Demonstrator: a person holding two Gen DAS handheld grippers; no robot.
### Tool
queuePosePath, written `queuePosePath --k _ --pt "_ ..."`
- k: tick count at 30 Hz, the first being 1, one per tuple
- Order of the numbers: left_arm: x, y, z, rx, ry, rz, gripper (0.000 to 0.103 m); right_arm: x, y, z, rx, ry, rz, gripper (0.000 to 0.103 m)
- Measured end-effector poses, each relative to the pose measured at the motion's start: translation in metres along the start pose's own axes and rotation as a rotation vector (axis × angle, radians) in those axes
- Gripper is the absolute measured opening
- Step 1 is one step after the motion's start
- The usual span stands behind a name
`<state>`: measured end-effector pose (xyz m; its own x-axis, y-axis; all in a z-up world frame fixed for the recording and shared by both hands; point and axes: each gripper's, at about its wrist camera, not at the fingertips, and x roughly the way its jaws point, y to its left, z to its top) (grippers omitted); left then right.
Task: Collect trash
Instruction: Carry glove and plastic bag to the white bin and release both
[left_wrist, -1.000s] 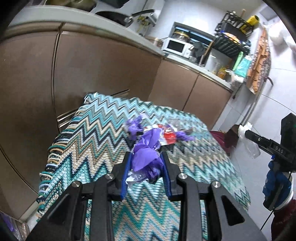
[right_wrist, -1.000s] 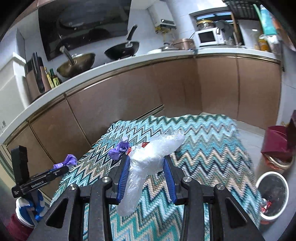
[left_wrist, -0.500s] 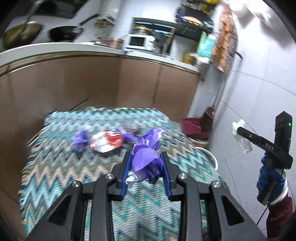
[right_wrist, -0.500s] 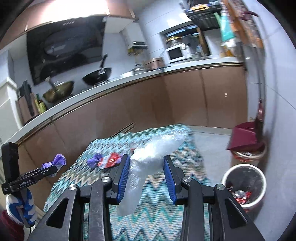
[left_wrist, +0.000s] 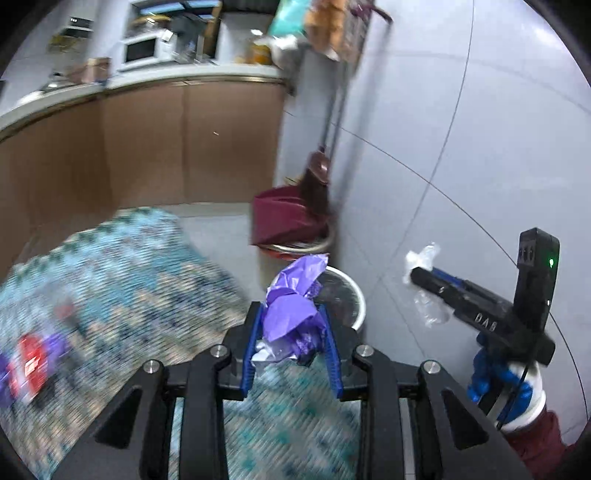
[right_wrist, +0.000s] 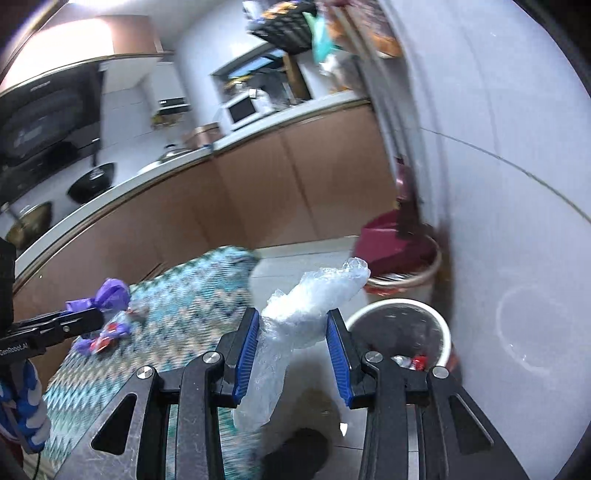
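My left gripper (left_wrist: 291, 314) is shut on a crumpled purple wrapper (left_wrist: 293, 302) and holds it over the table's right edge, just short of the white trash bin (left_wrist: 352, 295). My right gripper (right_wrist: 291, 328) is shut on a clear plastic bag (right_wrist: 310, 306) and holds it beyond the table, beside the white trash bin (right_wrist: 437, 325), which has wrappers inside. The right gripper also shows in the left wrist view (left_wrist: 424, 273), and the left gripper in the right wrist view (right_wrist: 92, 314). A red wrapper with purple scraps (right_wrist: 103, 338) lies on the table.
The table carries a teal zigzag cloth (left_wrist: 122, 273). A maroon dustpan (left_wrist: 284, 218) and broom stand on a second bin against the white tiled wall (left_wrist: 461, 147). Brown kitchen cabinets (right_wrist: 240, 199) run behind the table. A dark shoe (right_wrist: 295, 458) is on the floor.
Both grippers have swung to the right, away from the table's middle and toward the white bin, each still holding its trash. The red wrapper stays on the cloth.
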<state>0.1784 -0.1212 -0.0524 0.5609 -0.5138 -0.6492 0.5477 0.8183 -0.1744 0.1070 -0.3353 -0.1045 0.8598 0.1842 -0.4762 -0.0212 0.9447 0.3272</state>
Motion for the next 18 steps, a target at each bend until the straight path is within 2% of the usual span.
queuePosePath --k 3,8,18 --pt "0.055 -0.016 0.021 0.012 0.043 -0.029 0.029 0.021 -0.022 0.005 0.008 0.011 -0.045 0.034" --pt "0.141 -0.026 0.037 -0.005 0.146 -0.056 0.029 0.062 -0.053 0.002 0.033 0.057 -0.082 0.035" --pt "0.255 -0.029 0.062 -0.09 0.237 -0.084 0.031 0.139 -0.106 -0.011 0.059 0.169 -0.166 0.037"
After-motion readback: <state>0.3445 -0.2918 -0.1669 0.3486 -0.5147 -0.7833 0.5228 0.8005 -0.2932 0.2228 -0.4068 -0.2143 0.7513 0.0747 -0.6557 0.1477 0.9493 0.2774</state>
